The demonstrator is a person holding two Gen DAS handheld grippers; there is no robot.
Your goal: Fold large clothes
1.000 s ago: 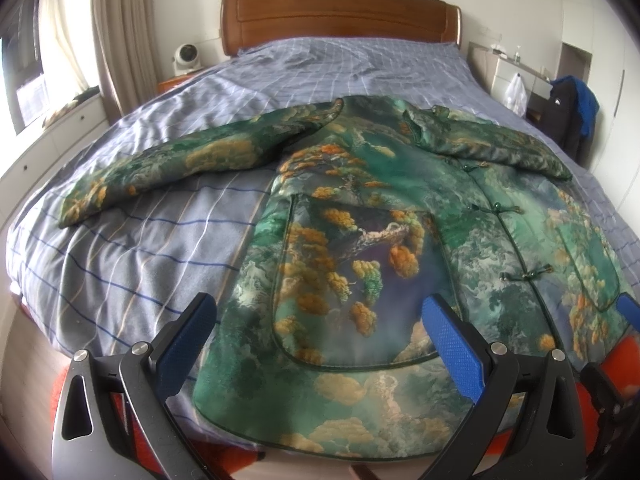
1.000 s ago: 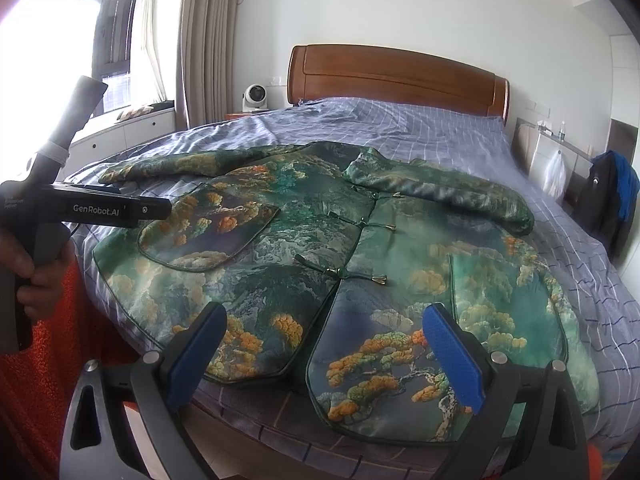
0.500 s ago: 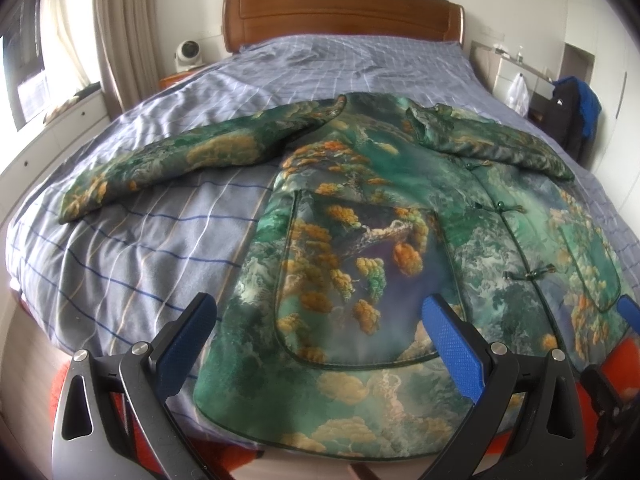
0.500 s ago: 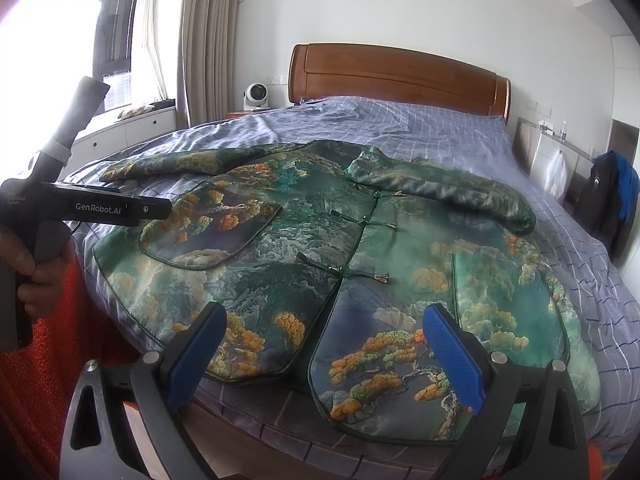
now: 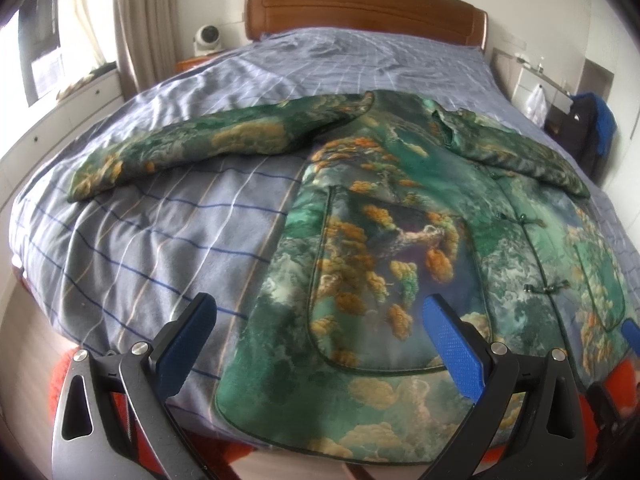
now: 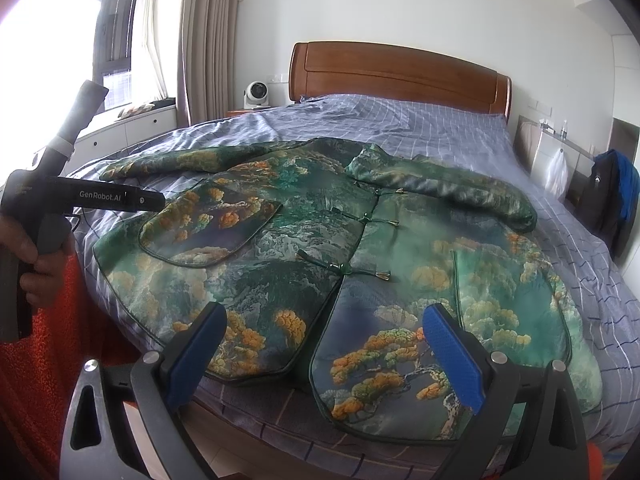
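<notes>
With the jacket spread face-up across the bed, the left gripper, jaws wide and empty, should pinch the outstretched sleeve and fold it inward while the right gripper, equally spread and empty, steadies the hem

The left gripper is spread wide, its 2 blue-padded fingers well apart with nothing between them, pointing forward and slightly downward at the near edge of the scene. The right gripper is likewise wide apart, both blue pads bare and gripping nothing. In the right wrist view, the person's left hand shows at the far left, fingers wrapped around the black handle of the left gripper, which juts to the right.
</notes>
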